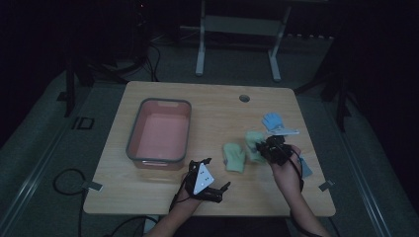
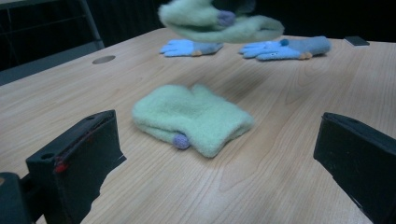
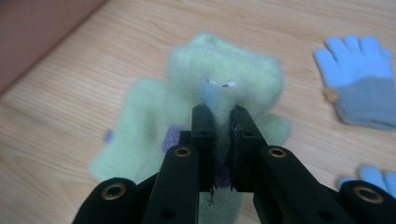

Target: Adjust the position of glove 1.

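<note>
High view, my right gripper (image 1: 267,146): I have it over the right half of the table (image 1: 207,103), clamped on a green mitten (image 1: 255,143) that hangs from it.
High view, second green mitten (image 1: 234,157): lying flat on the wood just left of the one I hold, between my two grippers.
High view, my left gripper (image 1: 217,190): near the front edge, jaws spread, nothing in them, grey plate on top.
High view, blue glove (image 1: 272,121): on the table just beyond my right gripper; a second bluish piece lies beside my right wrist, too dark to read well.
High view, pink bin (image 1: 137,129): on the left half of the table, grey rim, well apart from the mittens.

Left gripper view, jaws: both black jaws stand far apart at the bottom corners, released, nothing between the pads.
Left gripper view, second green mitten (image 2: 194,117): flat on the wood straight ahead, a small purple bobble at its near edge.
Left gripper view, held green mitten (image 2: 219,21): off the table at the top of the frame, clear of the surface, blurred.
Left gripper view, blue gloves: one blue glove (image 2: 190,47) and another blue glove (image 2: 286,48) lie side by side behind the mittens, apart from each other.

Right gripper view, jaws: clenched, pinching the green mitten (image 3: 219,88) between the pads; it dangles beyond the tips.
Right gripper view, blue glove (image 3: 359,79): flat on the wood at the right; the fingertips of another show at the lower right corner.
Right gripper view, pink bin (image 3: 32,32): its wall fills the upper left corner.
</note>
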{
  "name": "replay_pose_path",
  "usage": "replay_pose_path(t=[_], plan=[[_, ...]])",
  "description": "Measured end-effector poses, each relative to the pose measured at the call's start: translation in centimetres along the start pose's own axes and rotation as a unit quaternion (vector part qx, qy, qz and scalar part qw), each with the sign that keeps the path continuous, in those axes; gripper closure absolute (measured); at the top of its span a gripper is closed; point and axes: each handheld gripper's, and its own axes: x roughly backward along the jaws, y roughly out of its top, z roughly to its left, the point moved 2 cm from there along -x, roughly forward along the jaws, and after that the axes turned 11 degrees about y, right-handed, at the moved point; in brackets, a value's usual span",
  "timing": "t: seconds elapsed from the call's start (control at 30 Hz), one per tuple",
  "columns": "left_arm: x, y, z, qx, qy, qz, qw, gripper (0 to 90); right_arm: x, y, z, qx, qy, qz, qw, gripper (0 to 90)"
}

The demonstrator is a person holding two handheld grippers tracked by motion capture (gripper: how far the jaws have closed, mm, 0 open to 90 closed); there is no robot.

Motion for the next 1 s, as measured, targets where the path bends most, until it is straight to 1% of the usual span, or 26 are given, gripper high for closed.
replay_pose_path(t=[0.07, 0.17, 0.23, 0.3, 0.33, 0.4, 0.5, 0.7, 0.83, 1.0], plan=[[0.0, 0.0, 0.0, 0.000, 0.000, -0.001, 1.0000, 0.6, -0.2, 0.4, 0.9, 0.005, 0.015, -0.001, 0.9999, 82.5], [0.0, 0.0, 0.1, 0.001, -0.001, 0.000, 1.0000, 0.7, -0.5, 0.8, 2.3, 0.007, 0.026, -0.003, 0.9996, 82.4], [0.0, 0.0, 0.0, 0.001, -0.001, -0.001, 1.0000, 0.7, -0.7, 0.9, 3.0, 0.003, 0.027, -0.002, 0.9996, 82.5], [0.0, 0.0, 0.0, -0.002, -0.001, 0.000, 1.0000, 0.7, -1.0, 0.8, 3.5, -0.009, 0.031, -0.002, 0.9995, 82.5], [0.0, 0.0, 0.0, -0.002, 0.000, 0.001, 1.0000, 0.7, -1.3, 0.6, 3.7, -0.011, 0.028, -0.001, 0.9995, 82.5], [0.0, 0.0, 0.0, -0.002, 0.000, 0.000, 1.0000, 0.6, -2.0, 0.3, 4.2, -0.022, 0.032, 0.005, 0.9992, 82.5], [0.0, 0.0, 0.0, -0.004, 0.000, 0.001, 1.0000, 0.7, -3.0, 0.0, 4.7, -0.020, 0.025, 0.014, 0.9994, 82.4], [0.0, 0.0, 0.0, -0.005, -0.001, 0.002, 1.0000, 0.7, -4.8, -0.7, 5.0, -0.024, 0.015, 0.032, 0.9991, 82.2], [0.0, 0.0, -0.1, -0.006, 0.000, 0.003, 1.0000, 0.7, -5.9, -1.4, 4.9, -0.022, 0.003, 0.041, 0.9989, 81.8], [-0.1, 0.0, -0.2, -0.008, 0.005, 0.007, 0.9999, 0.7, -7.0, -2.0, 4.7, -0.024, 0.004, 0.051, 0.9984, 80.0]])
